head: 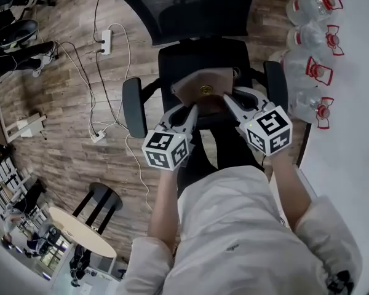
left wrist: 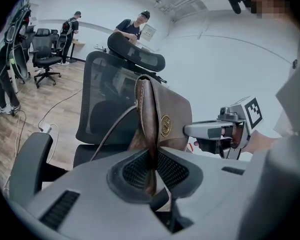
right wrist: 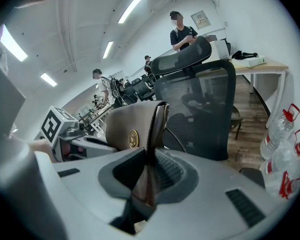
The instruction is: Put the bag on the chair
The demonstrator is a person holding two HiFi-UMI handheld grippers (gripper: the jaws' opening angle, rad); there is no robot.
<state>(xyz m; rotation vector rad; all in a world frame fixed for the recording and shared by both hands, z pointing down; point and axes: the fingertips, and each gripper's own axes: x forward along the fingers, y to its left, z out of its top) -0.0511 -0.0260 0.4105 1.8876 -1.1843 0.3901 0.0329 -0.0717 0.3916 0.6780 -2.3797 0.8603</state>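
A brown leather bag with a round gold emblem hangs just above the seat of a black office chair. My left gripper is shut on the bag's left edge, and my right gripper is shut on its right edge. In the left gripper view the bag stands upright, pinched in the jaws of my left gripper, with the chair's mesh back behind it. The right gripper view shows the bag clamped in my right gripper, in front of the chair.
Large water bottles with red handles stand right of the chair beside a white table. A power strip and cables lie on the wood floor at left. A black stool and a round table stand at lower left. People stand far behind.
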